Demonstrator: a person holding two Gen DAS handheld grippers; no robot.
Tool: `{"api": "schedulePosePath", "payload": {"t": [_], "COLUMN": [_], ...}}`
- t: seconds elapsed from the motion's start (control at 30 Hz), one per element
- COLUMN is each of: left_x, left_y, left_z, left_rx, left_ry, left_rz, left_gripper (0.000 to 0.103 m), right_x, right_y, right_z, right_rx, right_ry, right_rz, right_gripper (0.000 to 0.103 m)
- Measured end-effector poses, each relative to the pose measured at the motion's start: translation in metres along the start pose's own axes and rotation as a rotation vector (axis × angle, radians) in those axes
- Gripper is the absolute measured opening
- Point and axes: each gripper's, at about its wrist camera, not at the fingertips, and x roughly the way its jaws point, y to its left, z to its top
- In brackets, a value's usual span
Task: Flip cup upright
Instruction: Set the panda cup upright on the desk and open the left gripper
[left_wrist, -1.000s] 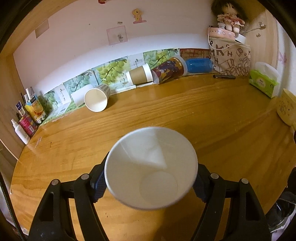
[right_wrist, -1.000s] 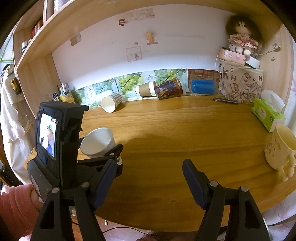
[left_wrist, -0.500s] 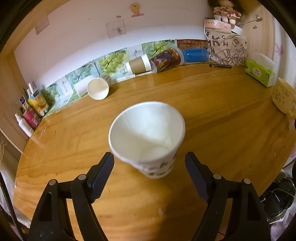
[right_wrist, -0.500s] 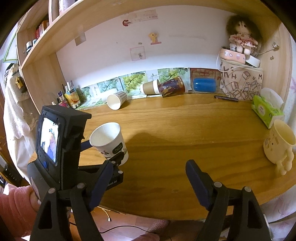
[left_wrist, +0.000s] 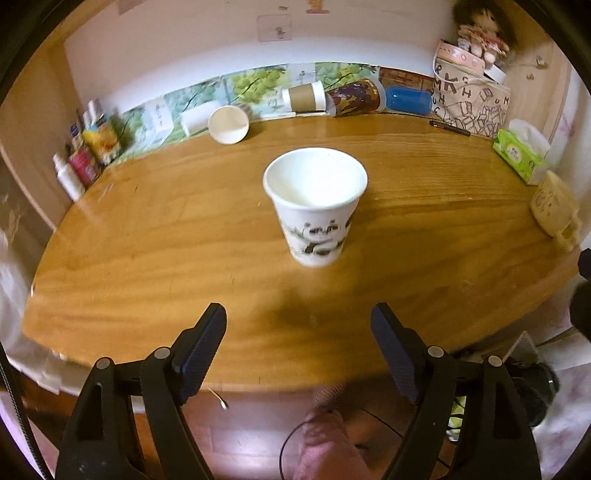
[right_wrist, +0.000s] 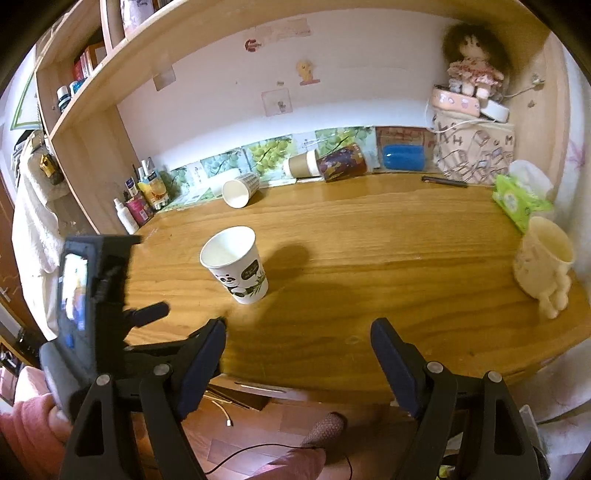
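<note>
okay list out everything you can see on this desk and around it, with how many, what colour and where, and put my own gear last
panda paper cup: 1, white, upright, mid-desk
white paper cup: 1, on its side, back left
brown-sleeved cup: 1, brown and white, on its side, back centre
patterned cup: 1, dark red, on its side beside it
blue case: 1, back right
lettered bag: 1, beige, back right corner
doll: 1, brown hair, atop that bag's boxes
pen: 1, dark, before the bag
tissue pack: 1, green, right edge
mug: 1, cream, right edge
bottles: several, mixed colours, left edge
desk: 1, wood
left tongs: black, open, near edge
right tongs: black, open, near edge
</note>
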Motion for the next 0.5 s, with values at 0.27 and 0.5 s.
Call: {"api": "schedulePosePath", "payload": {"t": [0.27, 0.5], "left_x": [-0.047, -0.088], "left_y": [0.014, 0.015], "left_z": [-0.014, -0.024], "left_rx": [-0.055, -0.024], "left_ry": [0.057, 0.058], "left_rz": [0.046, 0.112], "left_gripper": [0.083, 0.083], "right_x": [-0.037, -0.063], "right_y": [0.002, 0.01], "right_z": [-0.003, -0.011], "right_rx": [0.025, 0.0], "right_ry": [-0.03, 0.021], "right_rz": [-0.017, 0.007], "right_gripper": [0.081, 0.082]}}
